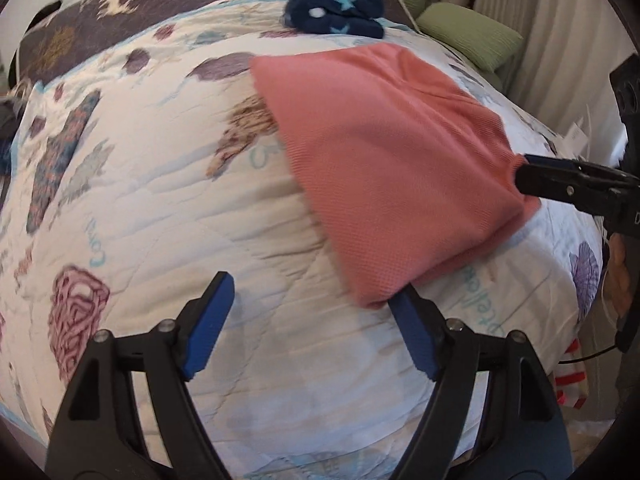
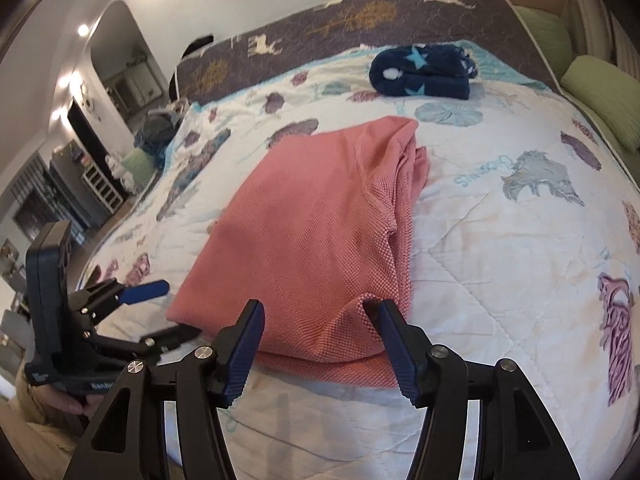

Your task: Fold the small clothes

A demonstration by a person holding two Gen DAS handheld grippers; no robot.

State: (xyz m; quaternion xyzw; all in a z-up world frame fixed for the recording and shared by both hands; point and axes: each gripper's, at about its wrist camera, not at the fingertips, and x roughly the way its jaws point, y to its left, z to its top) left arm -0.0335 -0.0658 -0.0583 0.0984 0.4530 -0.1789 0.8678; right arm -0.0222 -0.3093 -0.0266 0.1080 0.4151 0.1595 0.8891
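- Quilt — white, printed with sea creatures, covers the bed; soft and padded, so it gives under any downward press and offers no hard edge to pin cloth against.
- Pink garment — the task's thing; lies folded in layers in the middle of the quilt, near end closest to both grippers, far end towards the navy star-print bundle, well apart from it.
- Handling, judged: waffle-like knit, light, limp, no stiffness of its own; likely grippy rather than slippery; not fragile; layers will slide over each other and the fold will sag if lifted by one point only.
- Where to take hold, judged: the two near corners, one per gripper, pinching all layers together; the open layered edge on the right side in the right wrist view looks loose and is the part most likely to spill.
- Right gripper — jaws stand apart, about half open; near edge of the garment bulges between them, cloth close against the right pad; no pinch visible, so nothing held.
- Left gripper — jaws wide; only bare quilt between them; garment's near corner just beside its right finger; holds nothing.
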